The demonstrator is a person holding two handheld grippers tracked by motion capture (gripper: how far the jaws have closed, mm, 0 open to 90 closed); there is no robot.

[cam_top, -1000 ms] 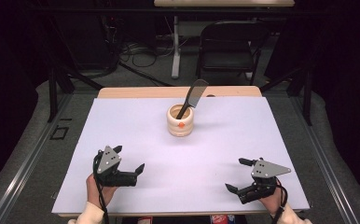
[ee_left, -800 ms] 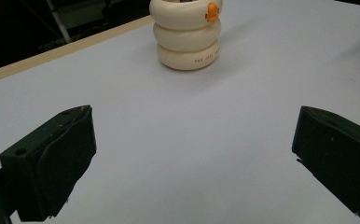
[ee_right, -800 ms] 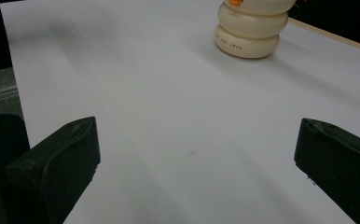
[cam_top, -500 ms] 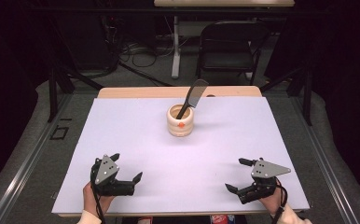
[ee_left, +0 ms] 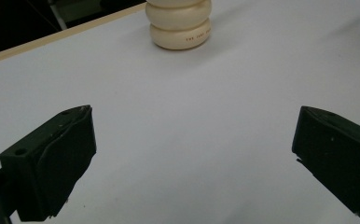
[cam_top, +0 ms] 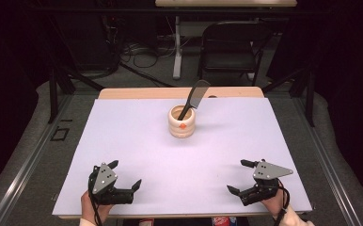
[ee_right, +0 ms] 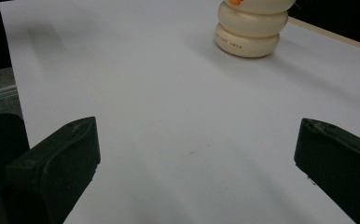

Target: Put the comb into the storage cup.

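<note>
Thing in hand: cream ribbed ceramic holder (cam_top: 182, 121), upper centre of the high view, on the white table sheet (cam_top: 137, 141), with a black plastic comb (cam_top: 194, 97) leaning up and right out of it.
Left gripper (cam_top: 124, 176): lower left, jaws wide apart, holding nothing.
Right gripper (cam_top: 240, 176): lower right, jaws spread, holding nothing.
Risk: the comb leans; a sideways knock could probably tip the holder.
Edges: both hands sit near the bottom edge.
Open room: bare sheet lies between the 2 grippers and the holder.
</note>
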